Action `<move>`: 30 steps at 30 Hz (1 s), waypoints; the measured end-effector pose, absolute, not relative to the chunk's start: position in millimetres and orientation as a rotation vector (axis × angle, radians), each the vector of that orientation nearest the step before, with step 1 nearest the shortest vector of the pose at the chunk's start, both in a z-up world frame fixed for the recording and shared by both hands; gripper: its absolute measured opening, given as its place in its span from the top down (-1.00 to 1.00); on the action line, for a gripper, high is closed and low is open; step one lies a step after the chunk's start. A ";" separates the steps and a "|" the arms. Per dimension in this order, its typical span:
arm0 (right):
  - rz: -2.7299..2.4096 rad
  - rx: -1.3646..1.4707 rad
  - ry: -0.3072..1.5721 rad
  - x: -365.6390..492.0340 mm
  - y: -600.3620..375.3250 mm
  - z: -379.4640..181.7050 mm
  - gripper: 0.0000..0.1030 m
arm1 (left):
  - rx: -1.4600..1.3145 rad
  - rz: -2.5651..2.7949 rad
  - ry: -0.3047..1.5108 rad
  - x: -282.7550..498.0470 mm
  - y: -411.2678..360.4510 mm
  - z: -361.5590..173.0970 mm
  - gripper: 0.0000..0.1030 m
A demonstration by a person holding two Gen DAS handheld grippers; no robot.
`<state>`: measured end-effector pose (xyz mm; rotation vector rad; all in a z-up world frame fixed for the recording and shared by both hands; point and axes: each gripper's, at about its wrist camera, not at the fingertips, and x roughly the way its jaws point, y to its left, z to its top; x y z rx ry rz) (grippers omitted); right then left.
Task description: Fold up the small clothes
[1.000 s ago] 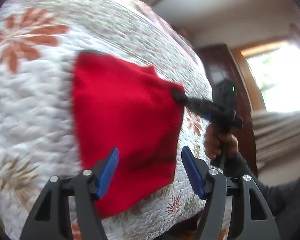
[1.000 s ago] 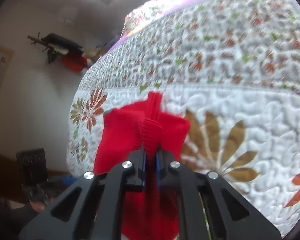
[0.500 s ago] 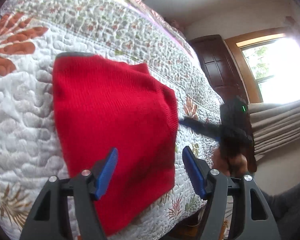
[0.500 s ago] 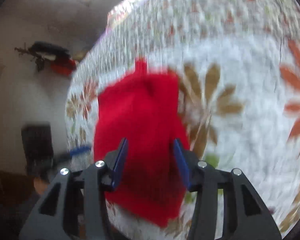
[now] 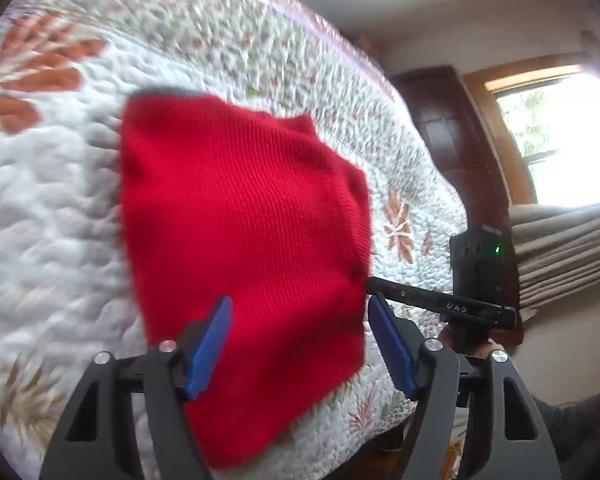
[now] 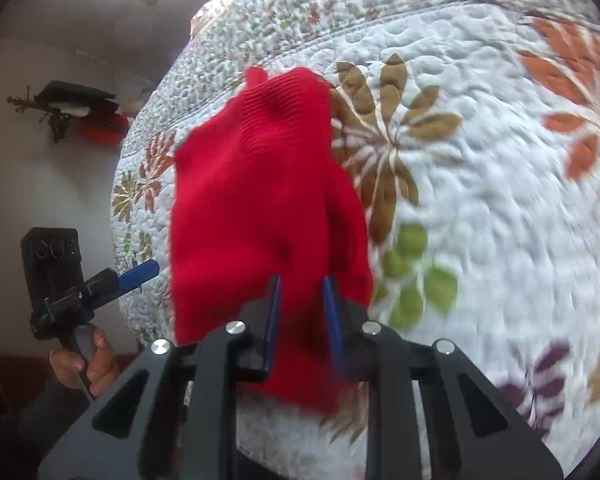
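Right jaws narrower around red knit

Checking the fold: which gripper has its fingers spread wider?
The left gripper: its blue fingers stand wide apart over the red garment, while the right gripper has only a narrow gap, at the garment's edge.

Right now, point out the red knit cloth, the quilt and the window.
red knit cloth [image 5: 244, 216], left wrist view, middle of the knit.
quilt [image 6: 500, 208], right wrist view, bare white patch.
window [image 5: 568, 136], left wrist view, bright pane.
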<state>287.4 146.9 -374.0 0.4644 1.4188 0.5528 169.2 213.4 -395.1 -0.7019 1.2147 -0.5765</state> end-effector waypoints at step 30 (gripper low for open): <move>0.380 0.095 1.235 124.7 170.4 -130.4 -0.86 | -0.367 -0.121 1.213 11.8 179.3 -170.4 -0.92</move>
